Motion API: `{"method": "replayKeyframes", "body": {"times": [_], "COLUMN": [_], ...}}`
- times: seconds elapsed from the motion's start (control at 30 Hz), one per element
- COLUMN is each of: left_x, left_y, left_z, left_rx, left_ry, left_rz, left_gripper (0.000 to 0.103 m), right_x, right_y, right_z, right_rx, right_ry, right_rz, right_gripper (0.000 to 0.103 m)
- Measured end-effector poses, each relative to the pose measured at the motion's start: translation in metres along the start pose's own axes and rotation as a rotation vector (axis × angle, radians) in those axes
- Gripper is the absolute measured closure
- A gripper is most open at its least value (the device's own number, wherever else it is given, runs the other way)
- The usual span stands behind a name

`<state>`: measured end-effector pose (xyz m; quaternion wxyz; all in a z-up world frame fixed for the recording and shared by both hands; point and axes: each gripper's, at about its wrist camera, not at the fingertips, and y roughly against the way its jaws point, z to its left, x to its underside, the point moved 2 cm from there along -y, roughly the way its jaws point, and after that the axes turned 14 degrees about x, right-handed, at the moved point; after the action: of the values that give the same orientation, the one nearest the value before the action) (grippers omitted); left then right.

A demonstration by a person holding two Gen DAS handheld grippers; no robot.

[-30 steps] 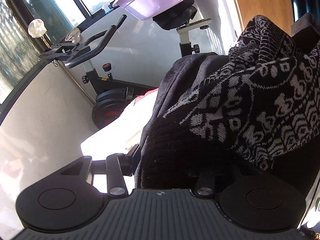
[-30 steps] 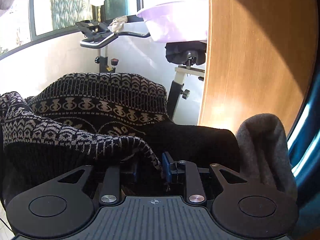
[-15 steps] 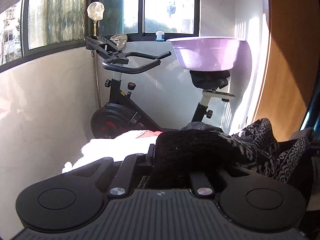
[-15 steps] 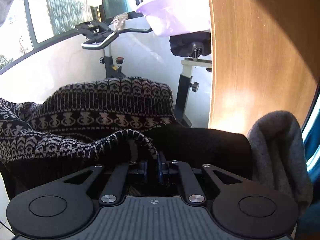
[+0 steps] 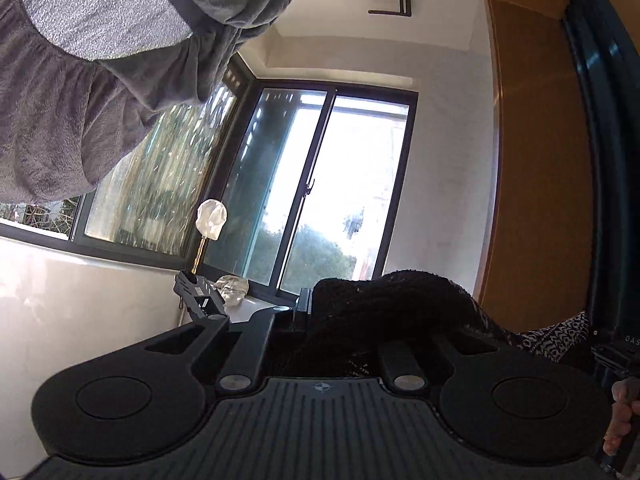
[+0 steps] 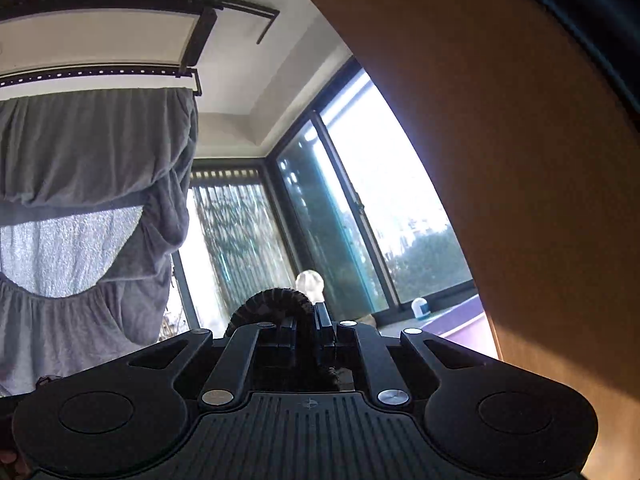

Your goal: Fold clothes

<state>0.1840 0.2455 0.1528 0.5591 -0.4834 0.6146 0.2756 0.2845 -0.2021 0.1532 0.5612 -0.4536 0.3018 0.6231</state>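
The left gripper [image 5: 344, 320] is clamped on the black ribbed edge of the patterned sweater [image 5: 392, 300], which bunches over its fingers and trails off to its right. The right gripper [image 6: 306, 330] pinches a rolled knit edge of the same sweater between nearly closed jaws. Beyond both hang a grey towel [image 6: 80, 152] and windows [image 5: 340, 184].

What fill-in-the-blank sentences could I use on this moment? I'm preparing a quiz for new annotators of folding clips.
1. The jaws of the left gripper are shut on the black knit ____.
2. The right gripper is ____ on the same garment.
3. A ____ blanket hangs from the ceiling rack.
4. Behind the grippers is a large ____.

Missing words: sweater; shut; grey; window
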Motion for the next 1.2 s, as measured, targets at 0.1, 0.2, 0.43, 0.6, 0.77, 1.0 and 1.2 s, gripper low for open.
{"method": "replayKeyframes", "body": {"times": [0.1,0.2,0.43,0.6,0.77,1.0,1.2], "left_x": [-0.028,-0.041,-0.043,-0.038,-0.022,0.034,0.057], "left_y": [0.026,0.051,0.073,0.088,0.092,0.08,0.05], "left_z": [-0.036,-0.071,-0.107,-0.11,-0.108,-0.12,-0.168], "left_rx": [-0.006,-0.021,-0.027,0.129,0.31,0.486,0.637], "left_ry": [-0.031,-0.06,-0.083,-0.021,0.057,0.228,0.241], "left_rz": [-0.113,-0.175,-0.14,-0.147,-0.062,0.02,0.122], "left_gripper": [0.095,0.095,0.095,0.095,0.095,0.095,0.095], "right_x": [-0.034,-0.06,-0.083,-0.078,-0.071,-0.056,-0.046], "right_y": [0.026,0.05,0.112,0.183,0.25,0.325,0.388], "right_z": [-0.004,-0.012,-0.029,-0.024,-0.006,0.019,0.011], "right_rx": [-0.087,-0.163,-0.159,-0.066,0.08,0.292,0.458], "right_ry": [-0.023,-0.043,-0.077,-0.05,-0.055,0.044,0.023], "right_rz": [-0.055,-0.083,-0.072,-0.151,-0.173,-0.065,-0.054], "right_gripper": [0.095,0.095,0.095,0.095,0.095,0.095,0.095]}}
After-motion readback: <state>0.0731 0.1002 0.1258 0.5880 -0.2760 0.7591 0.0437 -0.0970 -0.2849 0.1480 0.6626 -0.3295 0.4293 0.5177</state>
